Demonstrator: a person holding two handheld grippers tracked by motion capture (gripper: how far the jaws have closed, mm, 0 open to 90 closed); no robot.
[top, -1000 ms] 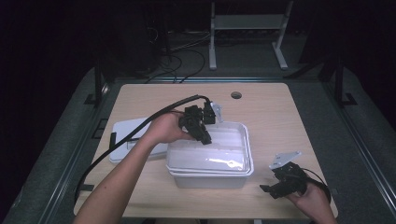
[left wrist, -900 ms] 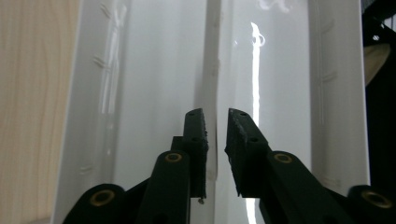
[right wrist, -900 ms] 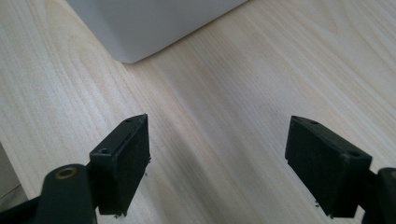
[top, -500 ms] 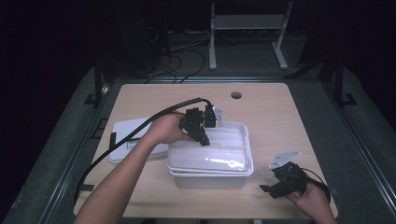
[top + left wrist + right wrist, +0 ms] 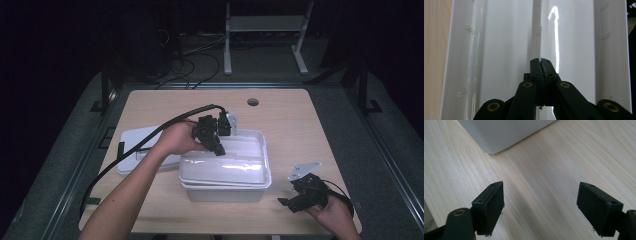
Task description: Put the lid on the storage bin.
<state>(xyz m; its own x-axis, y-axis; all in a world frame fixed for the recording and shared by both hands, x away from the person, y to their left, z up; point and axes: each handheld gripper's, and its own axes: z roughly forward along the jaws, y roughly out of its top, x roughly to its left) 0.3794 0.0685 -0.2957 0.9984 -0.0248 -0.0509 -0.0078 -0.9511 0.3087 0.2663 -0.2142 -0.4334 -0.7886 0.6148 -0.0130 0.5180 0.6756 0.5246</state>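
A white plastic bin (image 5: 226, 193) stands in the middle of the wooden table (image 5: 295, 125). My left gripper (image 5: 220, 149) reaches down into its back left part, held by a hand. Seen from the left gripper view, my left gripper (image 5: 540, 60) has its jaws pressed together, and a thin white ridge (image 5: 540, 37) along the bin's middle runs straight into the closed tips. At the table's front right, beside the bin, my right gripper (image 5: 294, 196) rests low. In its own view, my right gripper (image 5: 540, 195) is open over bare wood with the bin's corner (image 5: 496, 137) ahead.
A flat white lid (image 5: 135, 142) lies left of the bin, partly under the left forearm. The left gripper's black cable (image 5: 150, 134) arcs over it to the table's left edge. A round hole (image 5: 253, 102) sits near the far edge. Dark floor and a white stand lie beyond.
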